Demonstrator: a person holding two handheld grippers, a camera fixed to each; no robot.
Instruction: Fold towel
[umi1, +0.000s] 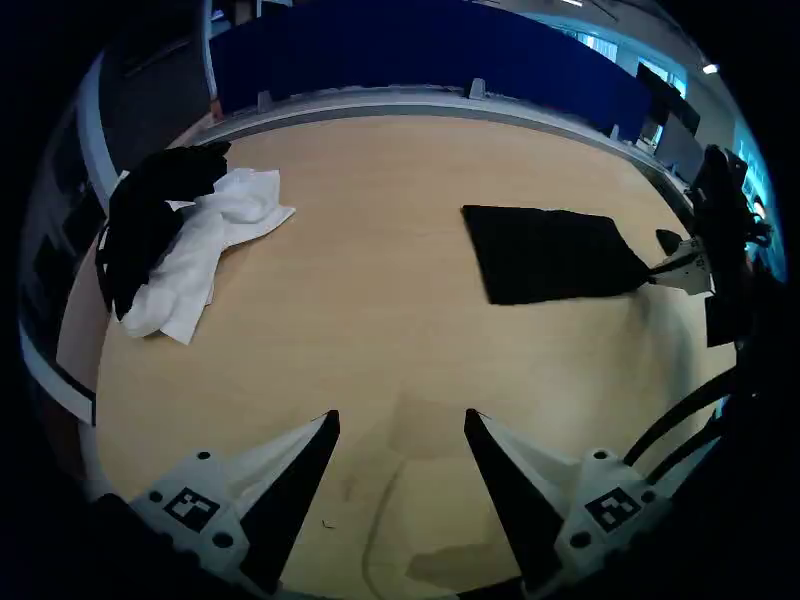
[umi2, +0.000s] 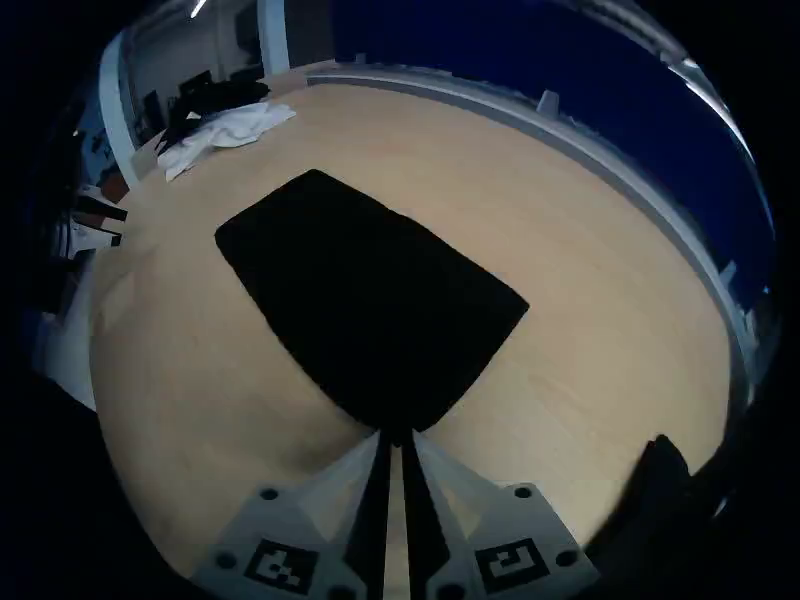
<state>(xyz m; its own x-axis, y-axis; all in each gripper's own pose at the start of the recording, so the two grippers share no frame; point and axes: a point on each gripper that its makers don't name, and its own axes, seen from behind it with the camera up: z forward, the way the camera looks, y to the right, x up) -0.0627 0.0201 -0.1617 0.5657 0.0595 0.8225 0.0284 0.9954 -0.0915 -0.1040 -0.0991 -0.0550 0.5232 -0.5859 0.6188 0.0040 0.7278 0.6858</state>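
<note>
A black towel (umi2: 370, 300) lies flat on the wooden table (umi2: 600, 300), folded into a rectangle. My right gripper (umi2: 397, 440) is shut on the towel's near corner, its fingers almost touching. In the left gripper view the same black towel (umi1: 550, 252) rests at the right of the table (umi1: 380, 300), and the right gripper (umi1: 660, 268) pinches its right corner. My left gripper (umi1: 400, 425) hovers open above bare table, well short of the towel, with nothing between its fingers.
A heap of white cloth (umi1: 205, 250) and black cloth (umi1: 150, 210) sits at the table's far left; it shows as a cloth heap (umi2: 225, 125) in the right gripper view too. A blue partition (umi1: 420, 50) lines the table's far edge. Dark monitors (umi1: 680, 140) stand at the right.
</note>
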